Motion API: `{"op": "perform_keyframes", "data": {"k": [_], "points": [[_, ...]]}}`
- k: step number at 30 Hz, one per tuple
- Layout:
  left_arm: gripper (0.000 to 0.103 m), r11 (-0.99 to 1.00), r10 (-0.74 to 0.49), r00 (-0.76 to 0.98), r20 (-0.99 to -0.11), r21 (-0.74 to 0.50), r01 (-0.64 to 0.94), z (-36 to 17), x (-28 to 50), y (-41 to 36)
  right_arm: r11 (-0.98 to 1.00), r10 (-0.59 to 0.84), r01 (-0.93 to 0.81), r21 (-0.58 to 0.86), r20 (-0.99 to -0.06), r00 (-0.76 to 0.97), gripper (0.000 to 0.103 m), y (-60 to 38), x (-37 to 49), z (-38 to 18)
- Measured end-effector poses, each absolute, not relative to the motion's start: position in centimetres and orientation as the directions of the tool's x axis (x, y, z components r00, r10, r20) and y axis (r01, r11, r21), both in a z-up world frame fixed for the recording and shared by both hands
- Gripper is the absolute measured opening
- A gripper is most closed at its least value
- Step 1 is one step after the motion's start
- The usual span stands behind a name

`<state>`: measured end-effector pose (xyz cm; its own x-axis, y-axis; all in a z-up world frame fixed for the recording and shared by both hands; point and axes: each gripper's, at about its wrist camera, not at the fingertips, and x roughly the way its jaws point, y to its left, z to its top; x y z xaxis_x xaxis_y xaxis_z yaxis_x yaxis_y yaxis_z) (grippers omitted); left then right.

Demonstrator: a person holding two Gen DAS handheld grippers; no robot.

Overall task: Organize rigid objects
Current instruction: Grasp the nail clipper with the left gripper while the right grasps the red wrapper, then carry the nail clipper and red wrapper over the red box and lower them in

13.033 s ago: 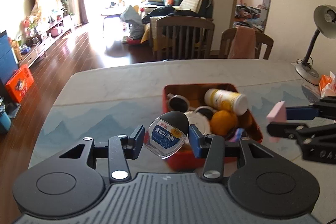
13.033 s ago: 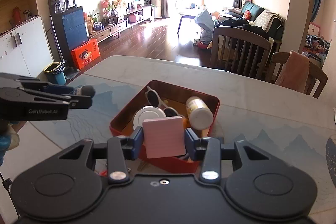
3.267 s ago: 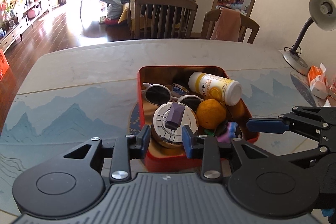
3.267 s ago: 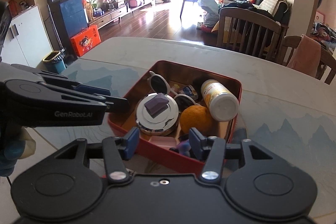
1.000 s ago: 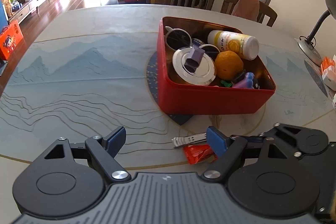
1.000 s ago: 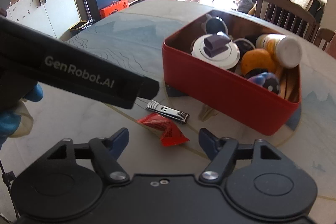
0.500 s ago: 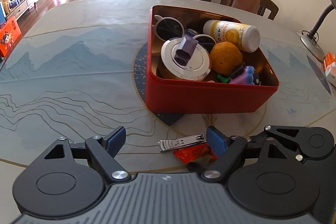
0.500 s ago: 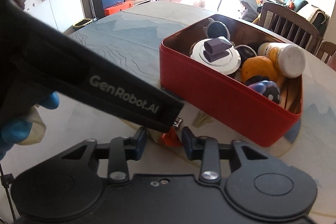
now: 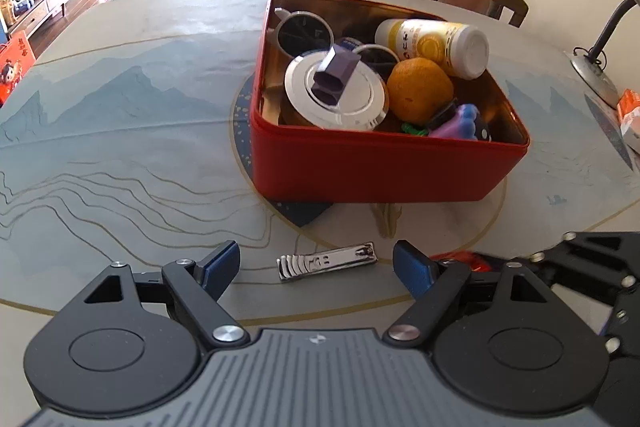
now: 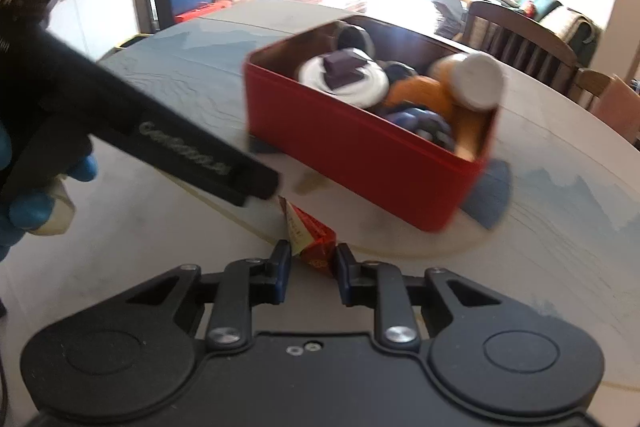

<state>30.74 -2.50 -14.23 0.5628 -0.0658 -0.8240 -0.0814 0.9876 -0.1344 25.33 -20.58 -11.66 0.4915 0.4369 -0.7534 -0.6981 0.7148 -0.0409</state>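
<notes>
The left gripper [image 9: 316, 263] sits low over the pale table [image 9: 120, 147] with its jaws spread wide. A small shiny metal nail clipper [image 9: 327, 261] lies flat on the table right between the two blue fingertips [image 9: 220, 263], a bit nearer the right one, and neither tip touches it. Straight ahead of the jaws, past the clipper, stands the big red metal box [image 9: 384, 167], already full of a round silver tin [image 9: 336, 91], an orange [image 9: 420, 89], a yellow bottle with a white cap [image 9: 434, 43] and other small things.

To do this step well, I think the left gripper should go down until the tips nearly touch the table, put one tip on each long side of the clipper, and close slowly. The clipper is thin and slippery, so it could slide away or flip if one tip hits first.

The right gripper [image 10: 310, 261] is also low, tipped down toward the table. Its jaws are close together and pinching a small crinkly red wrapper packet [image 10: 314, 237]. The box is ahead of these jaws and a little to the right. I think the right hand only needs to lift the packet straight up, clear the red wall, and let go over a free spot.
</notes>
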Motion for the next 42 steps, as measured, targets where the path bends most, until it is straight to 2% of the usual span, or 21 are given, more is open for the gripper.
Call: {"op": "perform_keyframes", "data": {"k": [7,8,10,12,28,42], "points": [[0.082,0.992,0.004,0.572,-0.82,-0.07,-0.108,-14.6,31.0,-4.0,0.735,0.424,-0.677,-0.041,-0.752,0.505,0.023,-21.0,25.1,-11.7],[0.078,0.993,0.025,0.571,-0.821,-0.045,-0.109,-14.6,30.9,-4.3,0.736,0.423,-0.676,-0.04,-0.751,0.506,0.023,-20.9,25.1,-11.6],[0.062,0.995,0.053,0.575,-0.816,-0.008,-0.104,-14.6,30.9,-4.8,0.738,0.423,-0.674,-0.039,-0.751,0.507,0.023,-20.8,25.1,-11.6],[0.057,0.995,0.053,0.576,-0.815,-0.004,-0.097,-14.4,30.8,-5.0,0.739,0.423,-0.673,-0.039,-0.75,0.508,0.023,-21.0,25.3,-11.6],[0.055,0.993,0.033,0.57,-0.821,-0.039,-0.113,-13.7,29.0,-2.9,0.772,0.423,-0.635,-0.024,-0.727,0.541,0.021,-21.0,24.9,-10.2],[0.055,0.99,0.005,0.633,-0.774,-0.087,-0.114,-9.7,27.2,-1.0,0.81,0.445,-0.586,0.02,-0.672,0.593,0.021,-21.8,24.6,-6.1]]}}
